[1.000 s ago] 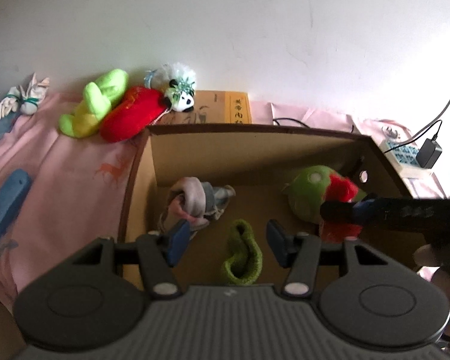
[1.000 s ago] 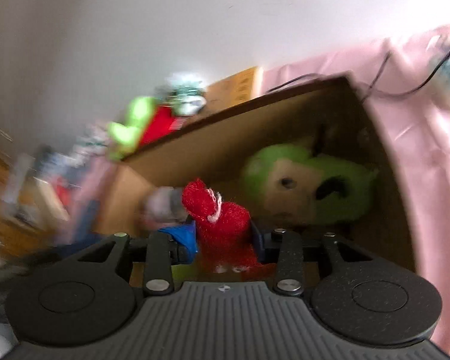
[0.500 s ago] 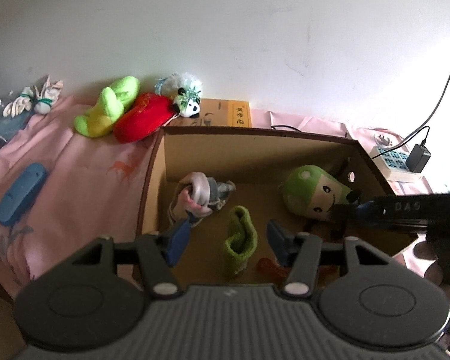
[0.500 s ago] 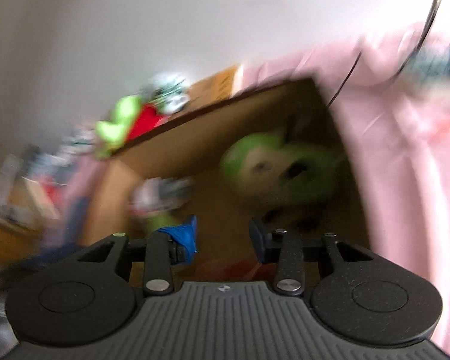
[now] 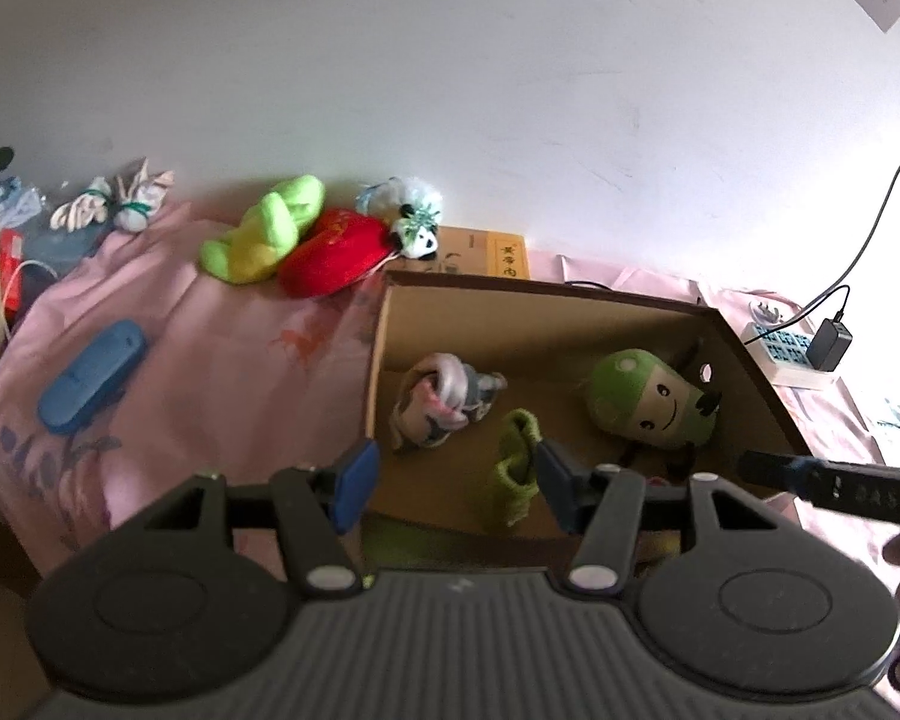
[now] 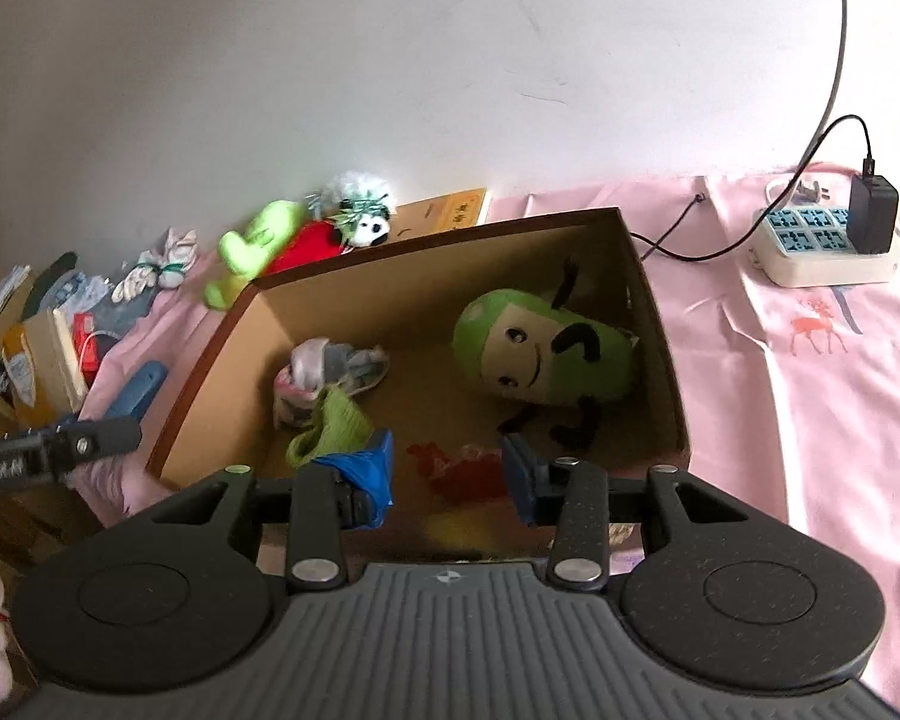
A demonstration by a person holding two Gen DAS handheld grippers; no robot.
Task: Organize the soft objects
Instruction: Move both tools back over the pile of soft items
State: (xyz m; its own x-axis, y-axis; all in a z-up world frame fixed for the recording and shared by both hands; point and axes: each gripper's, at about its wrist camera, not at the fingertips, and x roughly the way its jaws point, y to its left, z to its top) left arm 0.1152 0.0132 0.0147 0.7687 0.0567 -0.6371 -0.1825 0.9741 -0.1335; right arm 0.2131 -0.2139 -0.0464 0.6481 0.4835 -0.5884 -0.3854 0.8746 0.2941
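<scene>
Right tongs (image 6: 447, 474) just let go: a second ago they were clamped on the red sock (image 6: 465, 471), now they're spread and empty. The sock lies on the box (image 6: 654, 324) floor straight ahead of them, in the gap between the fingers but not touched. Drop done; that item counts as stowed.

Left tongs (image 5: 453, 483) are released too, nothing held, same as a second ago. They have backed off and now hang over the box's near-left rim.

In the box now:
- red sock, right under the right tongs
- green sock (image 6: 330, 426), just left of the right tongs' left finger, touching the grey-pink bundle (image 6: 324, 375) beyond it
- green plush (image 6: 546, 354), ahead-right of the right tongs, against the far-right wall

Still outside, on the pink sheet (image 5: 210, 360), far ahead-left of the left tongs:
- lime plush (image 5: 264, 231)
- red plush (image 5: 336, 252)
- panda (image 5: 417, 228), all three touching in a row by the wall
- white bundle (image 5: 123, 204), further left, apart from those

My read: about half done. Both tongs are free, so the next pick is likely from that row. The left tongs are on the nearer side. Red plush is biggest, probably needs a grip on an end, not the middle.

Blue flat thing (image 5: 90, 375) on the sheet left of the left tongs: can't tell if it's soft.
</scene>
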